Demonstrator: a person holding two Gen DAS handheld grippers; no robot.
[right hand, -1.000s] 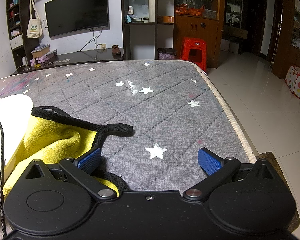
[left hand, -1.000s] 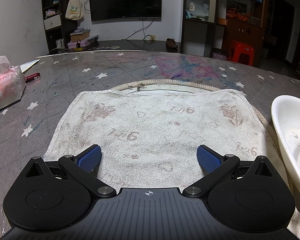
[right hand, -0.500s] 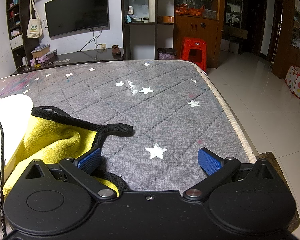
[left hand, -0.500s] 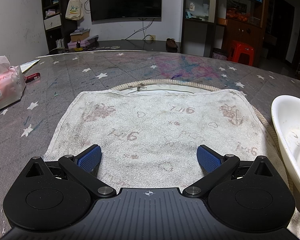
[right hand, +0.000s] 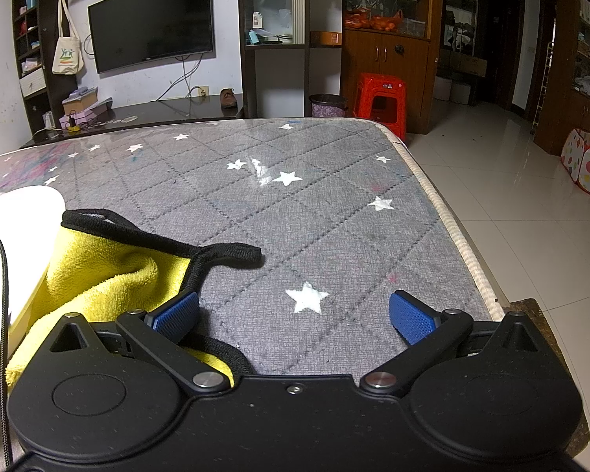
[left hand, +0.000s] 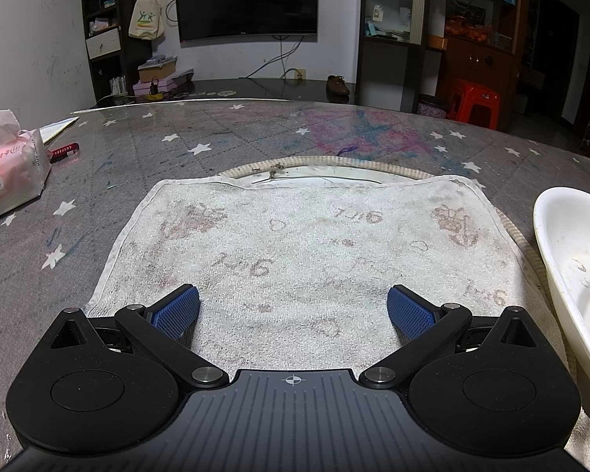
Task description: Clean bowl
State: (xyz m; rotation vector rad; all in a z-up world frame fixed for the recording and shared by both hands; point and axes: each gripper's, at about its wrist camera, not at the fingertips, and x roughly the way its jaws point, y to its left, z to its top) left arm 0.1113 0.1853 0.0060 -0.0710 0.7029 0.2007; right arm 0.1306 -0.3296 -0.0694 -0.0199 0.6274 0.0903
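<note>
A white bowl point(left hand: 574, 267) with food smears inside sits at the right edge of the left wrist view; in the right wrist view the bowl point(right hand: 8, 244) shows at the far left. A yellow cloth point(right hand: 98, 279) with black trim lies beside it, reaching under the left finger. My left gripper point(left hand: 293, 310) is open, low over a stained white towel point(left hand: 303, 251), with nothing between its blue pads. My right gripper point(right hand: 295, 312) is open too, over the grey star-patterned tabletop point(right hand: 314, 212), just right of the cloth.
A pink tissue pack point(left hand: 8, 173) and a red pen point(left hand: 63, 152) lie at the left of the table. The table's right edge point(right hand: 452, 228) drops to a tiled floor. A red stool point(right hand: 379, 102) stands behind. A black cable point(right hand: 4, 275) crosses the bowl.
</note>
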